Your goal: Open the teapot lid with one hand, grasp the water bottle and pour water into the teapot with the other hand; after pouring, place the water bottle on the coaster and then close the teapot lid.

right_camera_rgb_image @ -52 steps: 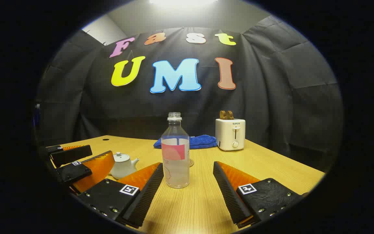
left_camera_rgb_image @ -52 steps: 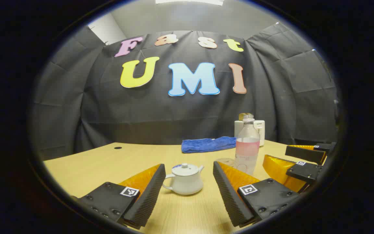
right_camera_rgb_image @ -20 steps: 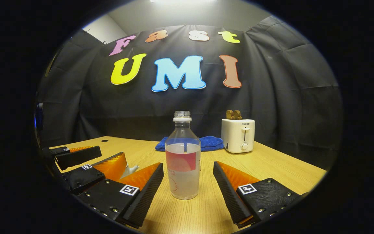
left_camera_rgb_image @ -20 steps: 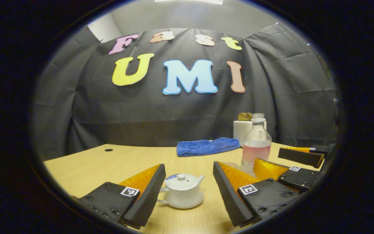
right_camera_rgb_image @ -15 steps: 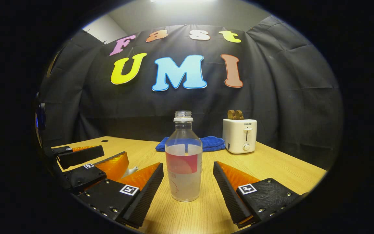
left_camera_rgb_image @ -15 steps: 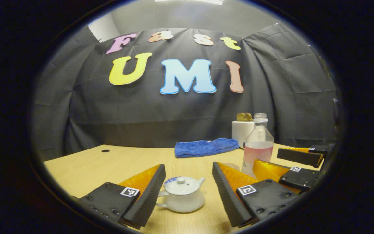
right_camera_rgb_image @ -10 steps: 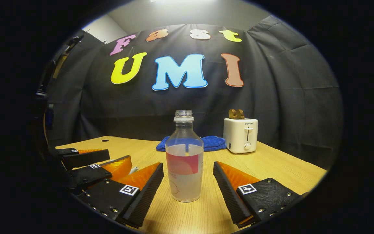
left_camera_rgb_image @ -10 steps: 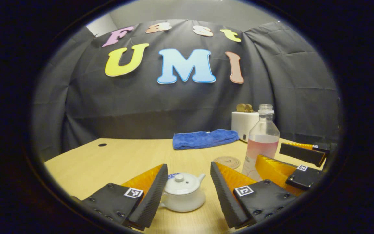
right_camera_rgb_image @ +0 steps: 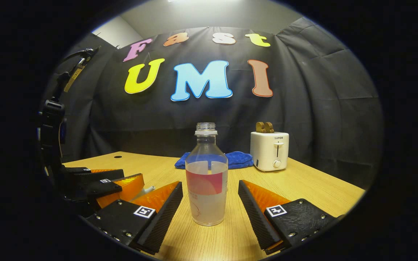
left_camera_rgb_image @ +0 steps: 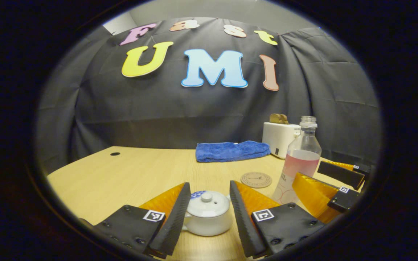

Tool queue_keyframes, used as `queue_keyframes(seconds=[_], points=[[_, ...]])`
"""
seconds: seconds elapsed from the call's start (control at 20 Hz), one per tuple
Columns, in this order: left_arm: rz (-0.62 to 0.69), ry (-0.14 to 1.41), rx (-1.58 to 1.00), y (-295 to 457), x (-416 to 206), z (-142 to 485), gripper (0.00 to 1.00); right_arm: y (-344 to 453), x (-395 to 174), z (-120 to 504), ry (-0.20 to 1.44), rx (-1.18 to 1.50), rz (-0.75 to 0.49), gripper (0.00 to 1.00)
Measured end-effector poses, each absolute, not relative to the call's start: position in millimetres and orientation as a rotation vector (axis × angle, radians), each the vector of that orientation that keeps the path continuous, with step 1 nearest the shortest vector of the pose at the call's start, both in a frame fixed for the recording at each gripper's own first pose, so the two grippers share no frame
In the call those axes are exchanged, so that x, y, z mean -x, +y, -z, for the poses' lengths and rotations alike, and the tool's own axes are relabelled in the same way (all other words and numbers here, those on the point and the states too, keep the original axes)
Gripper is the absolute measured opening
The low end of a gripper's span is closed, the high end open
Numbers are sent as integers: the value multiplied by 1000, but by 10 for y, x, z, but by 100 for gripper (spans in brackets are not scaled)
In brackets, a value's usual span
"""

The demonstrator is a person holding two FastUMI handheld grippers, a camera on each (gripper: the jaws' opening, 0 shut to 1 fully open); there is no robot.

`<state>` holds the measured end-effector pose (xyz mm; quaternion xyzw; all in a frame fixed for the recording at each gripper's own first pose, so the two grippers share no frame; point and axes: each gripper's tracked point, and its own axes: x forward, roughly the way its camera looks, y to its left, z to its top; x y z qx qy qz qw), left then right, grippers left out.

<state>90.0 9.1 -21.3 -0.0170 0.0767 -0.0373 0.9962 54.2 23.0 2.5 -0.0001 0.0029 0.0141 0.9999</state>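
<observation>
My left gripper (left_camera_rgb_image: 209, 212) hangs low over the wooden worktop (left_camera_rgb_image: 129, 174) with its fingers spread wide on either side of the white teapot (left_camera_rgb_image: 209, 217); neither finger visibly presses on it, and the lid (left_camera_rgb_image: 208, 199) with its small round knob sits closed on the pot; my right gripper (right_camera_rgb_image: 210, 206) has its fingers just as wide apart, flanking the water bottle (right_camera_rgb_image: 207, 177) with clear gaps on both sides, so it holds nothing; the bottle stands upright and uncapped, roughly half full of clear liquid, with a red label whose print is too small for me to make out; taking the bottle as the landmark, the round coaster (left_camera_rgb_image: 256, 179) lies just beside it toward the teapot, bearing a faint dark mark I cannot read; the blue towel (right_camera_rgb_image: 230, 159) lies folded behind the bottle near the dark cloth wall; the white toaster (right_camera_rgb_image: 269, 150) stands behind and to the right of the bottle, with two brown slices poking out of its top and a slider and dial on its front; in the left gripper view, my right gripper (left_camera_rgb_image: 327, 185) stands around the bottle's base, partly covering it; a small dark hole (left_camera_rgb_image: 114, 154) marks the worktop far to the left of the bottle.
</observation>
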Motion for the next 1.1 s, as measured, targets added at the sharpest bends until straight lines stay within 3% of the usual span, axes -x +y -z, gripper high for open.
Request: queue_keyframes(seconds=[0.2, 0.25, 0.3, 0.35, 0.65, 0.8, 0.9, 1.1], points=[[45, 159, -8, 171, -926, 234, 65, 240, -540, -32, 5, -1, -31, 95], [46, 157, -6, 167, -911, 208, 39, 240, -546, -27, 6, -1, -32, 95], [47, 160, -9, 158, -909, 222, 37, 237, -550, -26, 6, -1, -32, 95], [46, 161, -13, 157, -910, 240, 43, 233, -556, -24, 5, -1, -33, 95], [57, 161, -63, 89, -922, 237, 39, 241, -578, -19, 7, -1, -39, 95], [44, 150, -79, 124, -990, 292, 44, 241, -568, -18, 7, -1, -39, 95], [45, 148, -74, 137, -921, 201, 22, 242, -564, -31, 7, -1, -37, 95], [48, 148, -73, 120, -925, 196, 22, 243, -554, -30, 8, -2, -34, 95]])
